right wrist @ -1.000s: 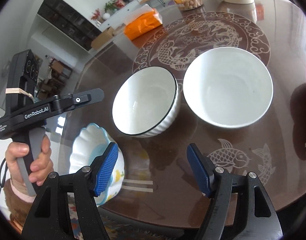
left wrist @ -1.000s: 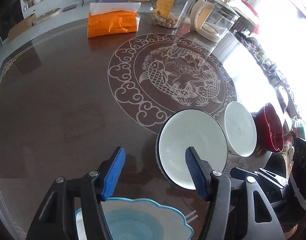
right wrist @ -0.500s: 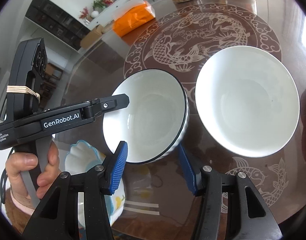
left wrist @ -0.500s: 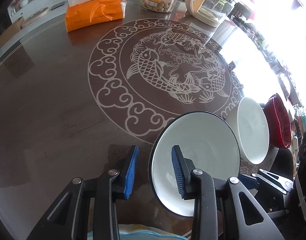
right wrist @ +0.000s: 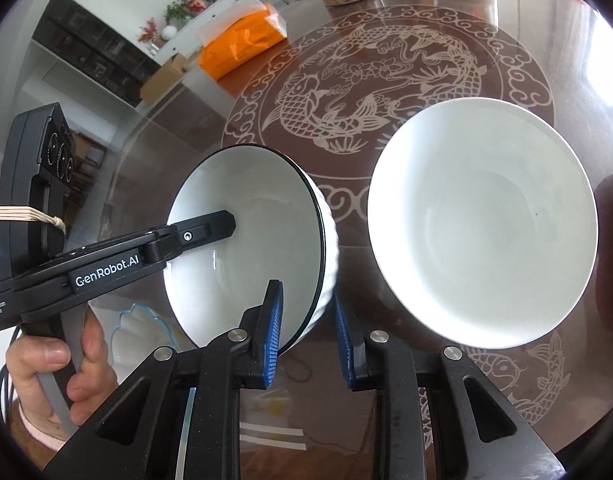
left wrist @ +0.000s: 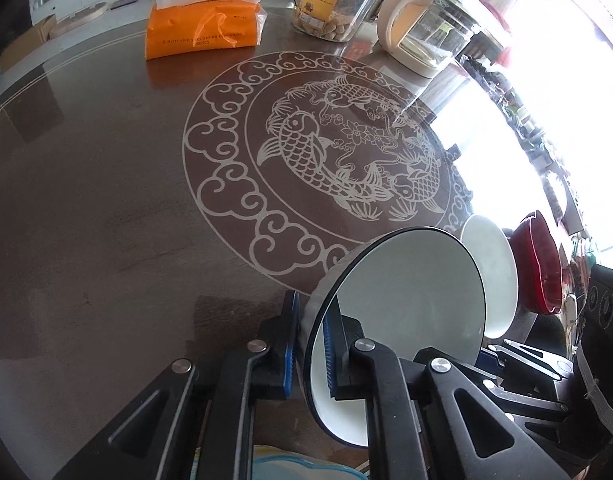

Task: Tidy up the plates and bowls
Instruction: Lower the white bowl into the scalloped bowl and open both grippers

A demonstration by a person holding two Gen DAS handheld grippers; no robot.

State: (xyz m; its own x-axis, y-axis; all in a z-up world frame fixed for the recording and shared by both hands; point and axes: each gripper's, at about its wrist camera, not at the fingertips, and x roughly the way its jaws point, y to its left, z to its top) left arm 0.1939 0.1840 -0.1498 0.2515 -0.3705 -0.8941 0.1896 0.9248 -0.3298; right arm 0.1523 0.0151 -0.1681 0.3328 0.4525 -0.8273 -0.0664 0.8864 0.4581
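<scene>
A white ribbed bowl with a black rim sits near the table's front edge. My left gripper is shut on its left rim, one pad inside, one outside. My right gripper straddles its right rim, jaws narrowed, pads about touching both sides of the wall. A larger plain white bowl stands just to the right. A blue and white scalloped bowl sits at the front left, partly hidden by the grippers.
A red dish lies right of the plain bowl. At the back of the round table stand an orange tissue pack, a jar of nuts and a glass kettle.
Both grippers moved forward onto the black-rimmed bowl and narrowed. The left one closed onto its left rim, the right one came down around its right rim.
</scene>
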